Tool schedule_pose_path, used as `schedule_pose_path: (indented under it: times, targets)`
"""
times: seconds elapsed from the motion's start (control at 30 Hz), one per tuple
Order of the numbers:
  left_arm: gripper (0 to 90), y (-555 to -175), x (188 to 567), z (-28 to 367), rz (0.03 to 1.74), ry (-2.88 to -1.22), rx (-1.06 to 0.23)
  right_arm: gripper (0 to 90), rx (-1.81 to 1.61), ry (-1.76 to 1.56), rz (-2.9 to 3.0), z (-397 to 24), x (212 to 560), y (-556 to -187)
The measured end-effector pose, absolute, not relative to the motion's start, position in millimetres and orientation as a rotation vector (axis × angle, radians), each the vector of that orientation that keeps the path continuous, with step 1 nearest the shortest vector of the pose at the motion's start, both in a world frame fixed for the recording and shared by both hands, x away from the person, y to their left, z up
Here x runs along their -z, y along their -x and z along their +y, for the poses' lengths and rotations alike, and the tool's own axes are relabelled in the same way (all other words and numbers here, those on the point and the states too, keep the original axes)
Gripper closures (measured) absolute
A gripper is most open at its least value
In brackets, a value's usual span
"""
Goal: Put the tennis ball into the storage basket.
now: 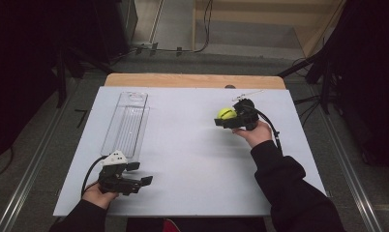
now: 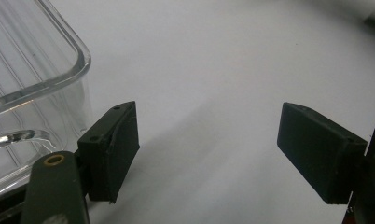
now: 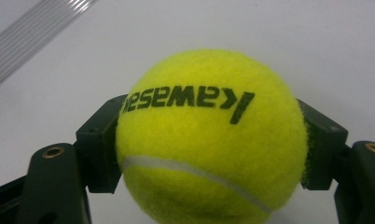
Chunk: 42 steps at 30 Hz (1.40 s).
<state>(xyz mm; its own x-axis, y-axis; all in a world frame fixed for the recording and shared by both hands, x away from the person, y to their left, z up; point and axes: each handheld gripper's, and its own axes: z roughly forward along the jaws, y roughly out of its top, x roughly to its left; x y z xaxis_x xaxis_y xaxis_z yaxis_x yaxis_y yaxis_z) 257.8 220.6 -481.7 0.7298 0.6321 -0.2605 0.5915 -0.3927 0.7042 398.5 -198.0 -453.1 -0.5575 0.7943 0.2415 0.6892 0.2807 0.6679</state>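
A yellow tennis ball (image 1: 225, 113) with black lettering is held above the white table at the right, and my right gripper (image 1: 227, 119) is shut on it. In the right gripper view the ball (image 3: 209, 140) sits pressed between both black jaws. My left gripper (image 1: 139, 174) rests low at the table's front left, open, with nothing between its fingers (image 2: 112, 149). A clear plastic tray (image 1: 126, 123) lies lengthwise at the left, just beyond the left gripper; its rounded corner (image 2: 78, 56) stands beside the left jaw.
The white board (image 1: 192, 159) covers a wooden table whose far edge (image 1: 192, 80) shows at the back. Cables and dark stands surround the table on the floor. A metal rail (image 1: 347, 159) runs along the right side.
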Motion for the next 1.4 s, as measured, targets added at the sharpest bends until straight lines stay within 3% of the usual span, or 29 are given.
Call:
schedule_pose_path:
  times: [1.4]
  targets:
    - [21.2,-256.8,479.6,220.9,0.911,-2.100,-0.067,23.1,-1.183,-1.260,2.506,-157.2,448.6,-381.6]
